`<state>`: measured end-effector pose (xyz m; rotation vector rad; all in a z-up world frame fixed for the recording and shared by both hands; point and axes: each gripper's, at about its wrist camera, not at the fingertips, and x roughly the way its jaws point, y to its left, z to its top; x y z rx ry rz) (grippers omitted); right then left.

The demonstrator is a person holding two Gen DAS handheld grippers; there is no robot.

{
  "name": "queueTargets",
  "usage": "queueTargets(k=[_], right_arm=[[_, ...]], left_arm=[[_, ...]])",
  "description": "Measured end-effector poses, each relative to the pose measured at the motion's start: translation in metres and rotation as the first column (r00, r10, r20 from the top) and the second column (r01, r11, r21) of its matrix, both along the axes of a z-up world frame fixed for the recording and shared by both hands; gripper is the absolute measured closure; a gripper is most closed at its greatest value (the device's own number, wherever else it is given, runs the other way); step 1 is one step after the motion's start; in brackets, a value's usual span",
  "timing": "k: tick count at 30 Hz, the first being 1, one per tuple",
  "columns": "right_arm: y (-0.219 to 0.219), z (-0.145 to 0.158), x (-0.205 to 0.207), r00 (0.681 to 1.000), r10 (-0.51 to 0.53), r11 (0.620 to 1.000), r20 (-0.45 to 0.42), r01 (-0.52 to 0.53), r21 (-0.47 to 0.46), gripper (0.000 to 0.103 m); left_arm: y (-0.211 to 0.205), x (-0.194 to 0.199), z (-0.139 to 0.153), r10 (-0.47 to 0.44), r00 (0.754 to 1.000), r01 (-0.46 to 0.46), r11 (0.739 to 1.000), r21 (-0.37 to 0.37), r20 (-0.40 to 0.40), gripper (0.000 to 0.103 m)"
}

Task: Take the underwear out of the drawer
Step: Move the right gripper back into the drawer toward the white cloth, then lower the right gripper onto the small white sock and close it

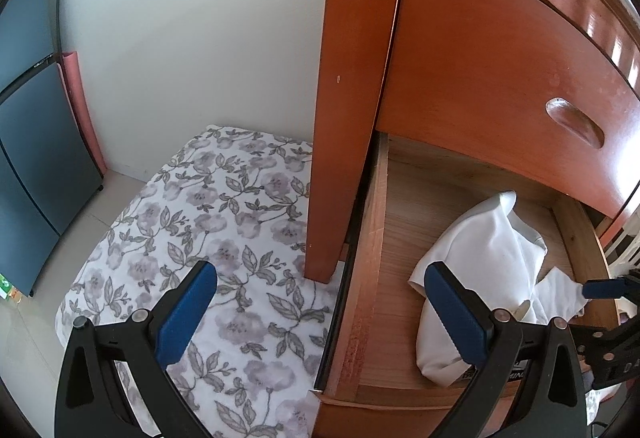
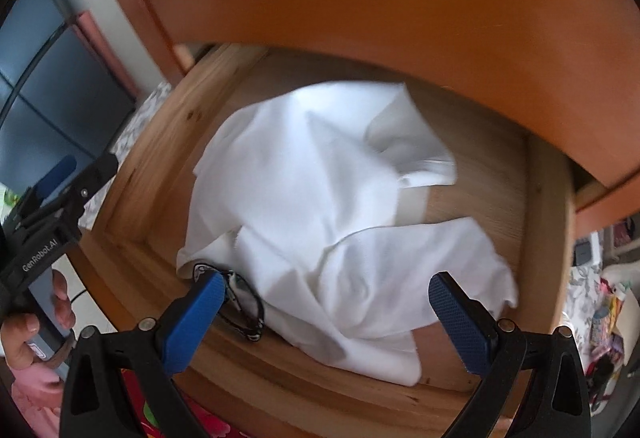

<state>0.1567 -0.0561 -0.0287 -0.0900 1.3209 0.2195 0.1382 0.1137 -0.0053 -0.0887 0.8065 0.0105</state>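
Note:
White underwear (image 2: 320,205) lies crumpled in the open wooden drawer (image 2: 132,197), with a dark patterned waistband (image 2: 244,302) at its near left edge. My right gripper (image 2: 326,318) hovers open just above the cloth's near part, nothing between its blue pads. In the left wrist view the same white underwear (image 1: 480,262) sits in the drawer (image 1: 372,238). My left gripper (image 1: 320,314) is open and empty, straddling the drawer's left wall, one finger over the bed. The right gripper's blue fingertip (image 1: 600,288) shows at the far right.
A closed upper drawer front with a recessed handle (image 1: 576,121) overhangs the open one. A bed with a floral sheet (image 1: 208,222) lies left of the dresser. Dark cabinet doors (image 1: 36,157) stand by the white wall. A person's hand (image 2: 36,322) holds the left gripper's handle.

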Motion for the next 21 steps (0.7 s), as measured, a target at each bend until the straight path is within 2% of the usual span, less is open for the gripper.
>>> queueTargets(k=[4, 9, 13, 19, 21], right_arm=[[0.007, -0.009, 0.008, 0.999, 0.015, 1.000, -0.036, -0.015, 0.002, 0.000], [0.014, -0.018, 0.010, 0.994, 0.057, 0.998, -0.088, -0.056, 0.020, 0.008], [0.006, -0.020, 0.012, 0.994, 0.051, 0.998, -0.095, -0.052, -0.016, 0.012], [-0.015, -0.015, 0.012, 0.991, 0.047, 0.999, -0.129, -0.047, 0.002, 0.015], [-0.029, -0.012, 0.013, 0.991, 0.035, 0.999, -0.126, -0.034, 0.005, 0.022]], left_arm=[[0.000, 0.000, 0.000, -0.002, 1.000, 0.002, 1.000, 0.001, 0.001, 0.000], [0.001, 0.001, -0.001, 0.002, 1.000, -0.002, 1.000, 0.001, -0.002, 0.000], [0.001, 0.001, -0.001, 0.002, 1.000, -0.002, 1.000, -0.001, -0.002, 0.000], [0.000, 0.001, -0.001, 0.001, 1.000, -0.001, 1.000, 0.001, -0.003, 0.000], [0.001, 0.001, -0.001, -0.001, 1.000, 0.001, 1.000, 0.002, -0.003, 0.000]])
